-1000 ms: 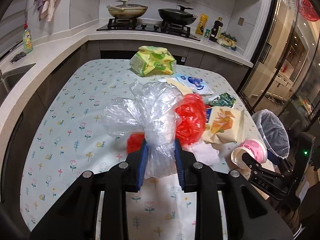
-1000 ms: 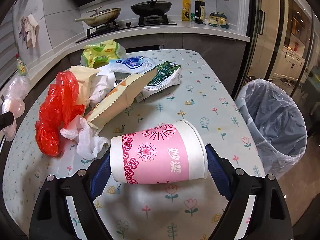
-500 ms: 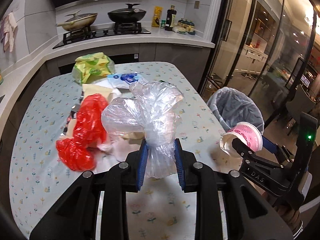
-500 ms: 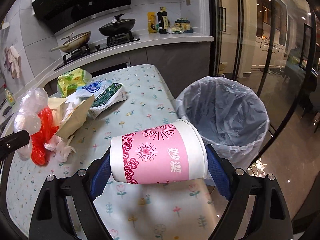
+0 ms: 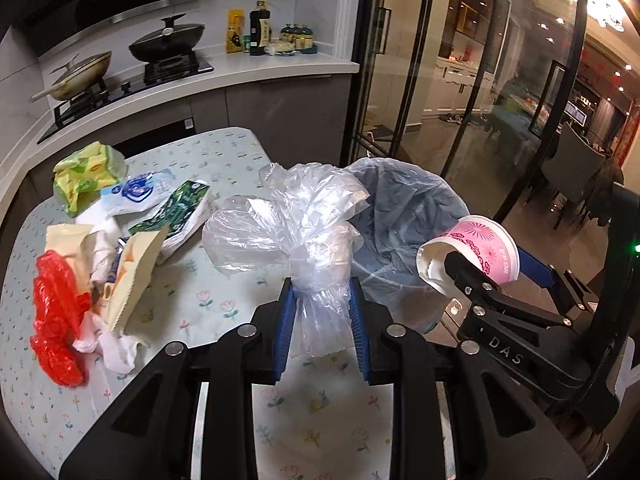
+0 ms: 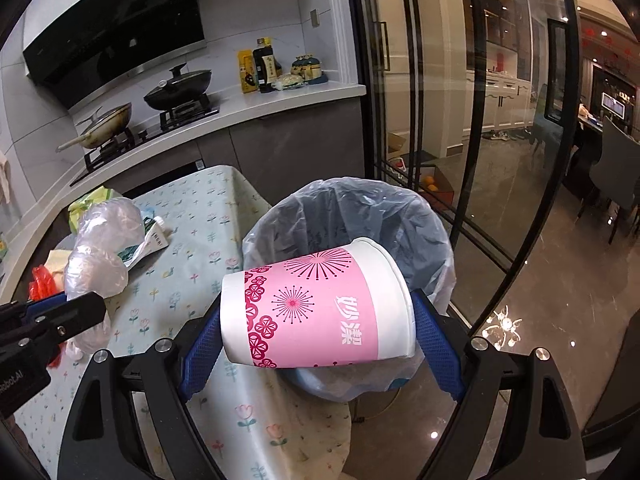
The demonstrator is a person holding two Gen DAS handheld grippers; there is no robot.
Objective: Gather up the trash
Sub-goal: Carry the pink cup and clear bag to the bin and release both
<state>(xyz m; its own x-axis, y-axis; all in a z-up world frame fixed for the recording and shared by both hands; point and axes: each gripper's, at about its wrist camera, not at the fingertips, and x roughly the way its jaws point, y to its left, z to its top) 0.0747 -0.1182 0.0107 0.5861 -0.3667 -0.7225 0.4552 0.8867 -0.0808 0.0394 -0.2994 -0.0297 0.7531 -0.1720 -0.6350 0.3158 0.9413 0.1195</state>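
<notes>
My left gripper (image 5: 322,312) is shut on a crumpled clear plastic bag (image 5: 296,220), held above the table's right edge next to the bin. My right gripper (image 6: 316,320) is shut on a pink and white paper cup (image 6: 316,308), held sideways just in front of and above the trash bin (image 6: 348,216), which is lined with a grey-blue bag. In the left wrist view the cup (image 5: 476,248) and right gripper (image 5: 480,268) sit to the right of the bin (image 5: 404,208). The clear bag also shows in the right wrist view (image 6: 100,248).
On the floral table (image 5: 224,304) lie a red plastic bag (image 5: 56,312), a beige wrapper (image 5: 132,276), white tissues (image 5: 108,344), a green packet (image 5: 176,212), a blue-white pouch (image 5: 136,192) and a yellow-green bag (image 5: 88,172). Glass doors (image 6: 460,120) stand behind the bin. A counter with pans (image 5: 160,44) runs behind.
Both grippers have swung right, away from the trash pile and toward the bin. The cup now hangs by the bin's near rim and the clear bag is beside the bin.
</notes>
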